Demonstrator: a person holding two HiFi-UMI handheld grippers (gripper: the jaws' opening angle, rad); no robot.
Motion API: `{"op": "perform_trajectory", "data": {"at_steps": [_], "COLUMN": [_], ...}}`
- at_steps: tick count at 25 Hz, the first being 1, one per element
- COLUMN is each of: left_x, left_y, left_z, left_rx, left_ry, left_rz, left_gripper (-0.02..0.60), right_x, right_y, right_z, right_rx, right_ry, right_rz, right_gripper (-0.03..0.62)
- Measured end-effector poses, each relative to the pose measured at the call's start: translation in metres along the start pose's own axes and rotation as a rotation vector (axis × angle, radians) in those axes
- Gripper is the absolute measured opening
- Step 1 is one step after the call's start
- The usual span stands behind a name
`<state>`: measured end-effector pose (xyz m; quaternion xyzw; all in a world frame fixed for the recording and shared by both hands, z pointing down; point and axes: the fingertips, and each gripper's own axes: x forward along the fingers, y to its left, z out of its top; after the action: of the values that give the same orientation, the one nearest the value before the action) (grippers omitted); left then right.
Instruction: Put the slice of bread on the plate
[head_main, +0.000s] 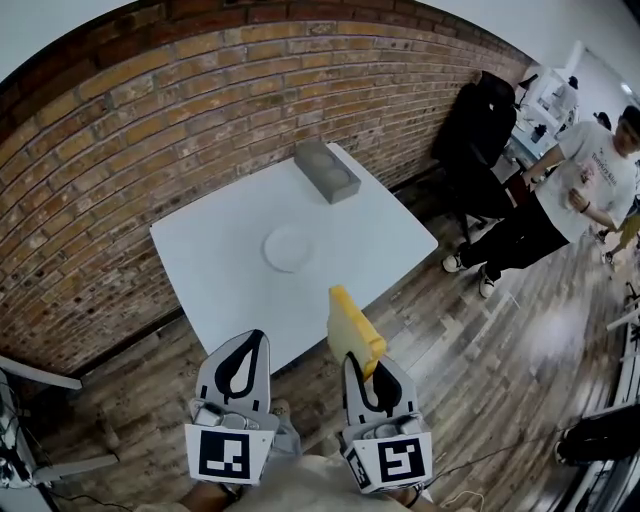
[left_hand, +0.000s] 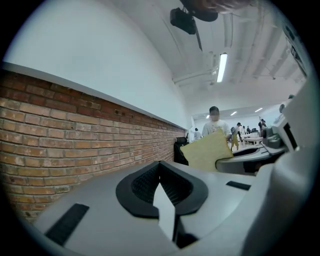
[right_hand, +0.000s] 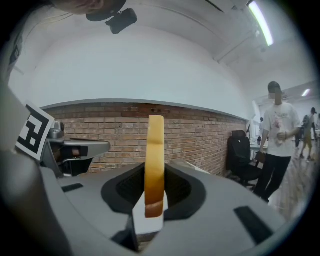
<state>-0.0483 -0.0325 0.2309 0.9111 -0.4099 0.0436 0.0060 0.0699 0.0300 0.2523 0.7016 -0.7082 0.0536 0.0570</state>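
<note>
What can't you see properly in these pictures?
- Grey box: head view, too small to tell what's inside.
- Plate: only in head view; both gripper views look above it.
- Bread slice: right gripper view shows only its thin edge, turned edge-on.

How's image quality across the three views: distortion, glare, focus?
Head view: heavy fisheye bows the brick wall, and the white plate barely stands out from the white table. Left gripper view: black round vignette, ceiling light blown out. Right gripper view: same vignette, slice of bread sharp and edge-on, ceiling strip glaring at top right.
</note>
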Motion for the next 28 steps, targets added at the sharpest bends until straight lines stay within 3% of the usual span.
{"op": "perform_trajectory", "data": {"at_steps": [9, 19, 28], "left_x": [0.053, 0.078, 0.097], "left_y": [0.027, 0.038, 0.045], "left_z": [-0.006, -0.001, -0.008], "left_rx": [-0.009, 0.004, -0.036], "left_ry": [0.022, 0.017, 0.027], "left_rz": [-0.044, -0.069, -0.042], "left_gripper": [0.009, 0.009, 0.009], "right_x": [0.055, 0.080, 0.107], "right_y": [-0.012, -0.016, -0.023], "right_z": [-0.001, 0.006, -0.001], "right_rx": [0.000, -0.016, -0.025], "right_ry": [0.028, 0.026, 0.059], "right_rz": [-0.027, -0.031, 0.015], "right_gripper": [0.092, 0.091, 0.091]}}
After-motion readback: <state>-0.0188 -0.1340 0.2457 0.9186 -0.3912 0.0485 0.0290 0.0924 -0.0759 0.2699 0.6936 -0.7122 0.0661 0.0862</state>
